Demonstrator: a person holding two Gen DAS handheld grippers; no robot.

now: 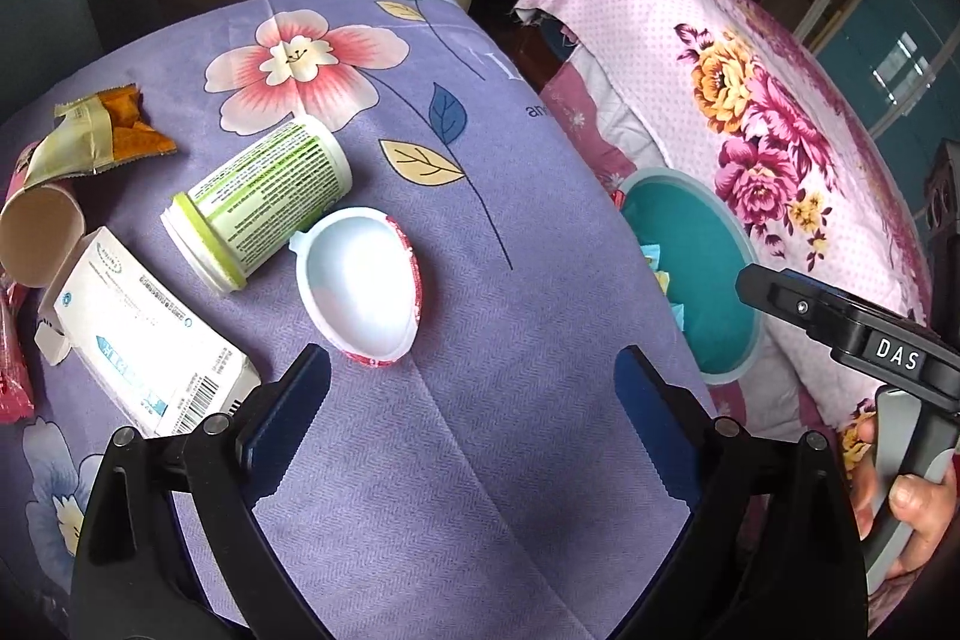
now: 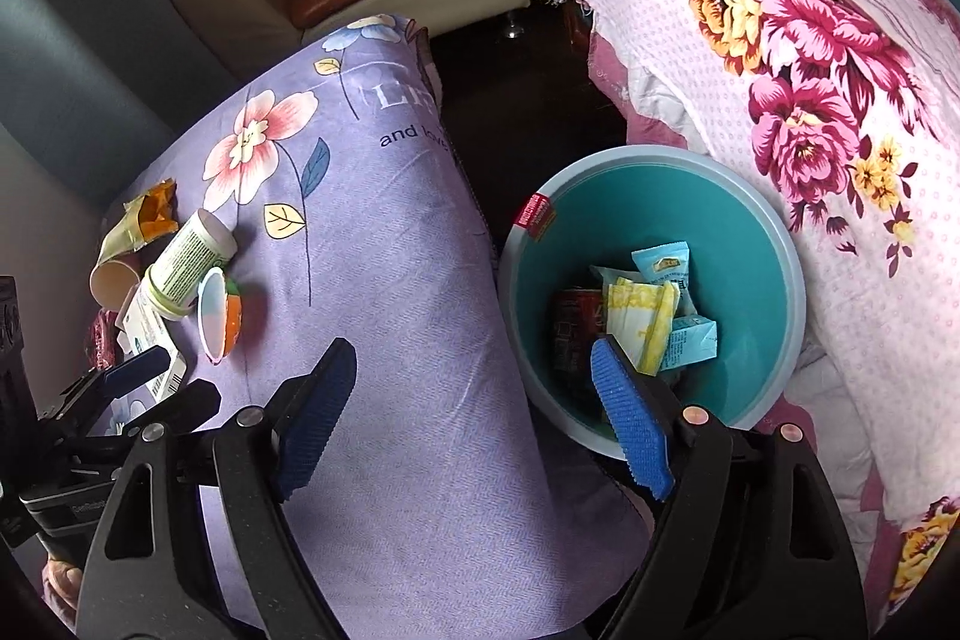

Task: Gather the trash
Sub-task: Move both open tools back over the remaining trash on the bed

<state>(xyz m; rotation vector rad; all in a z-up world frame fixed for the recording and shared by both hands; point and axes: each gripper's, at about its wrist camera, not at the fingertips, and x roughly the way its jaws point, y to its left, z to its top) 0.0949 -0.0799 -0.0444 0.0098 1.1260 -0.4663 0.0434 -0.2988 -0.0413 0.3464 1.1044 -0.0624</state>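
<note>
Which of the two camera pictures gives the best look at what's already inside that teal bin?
The right wrist view: it looks down into the teal bin, showing wrappers and a small blue carton at the bottom. The left wrist view catches the bin side-on beyond the table edge, with only slivers of its contents.

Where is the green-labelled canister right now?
Left wrist view, left of centre: the canister lies on its side on the purple cloth, between the white box and the empty cup.
</note>
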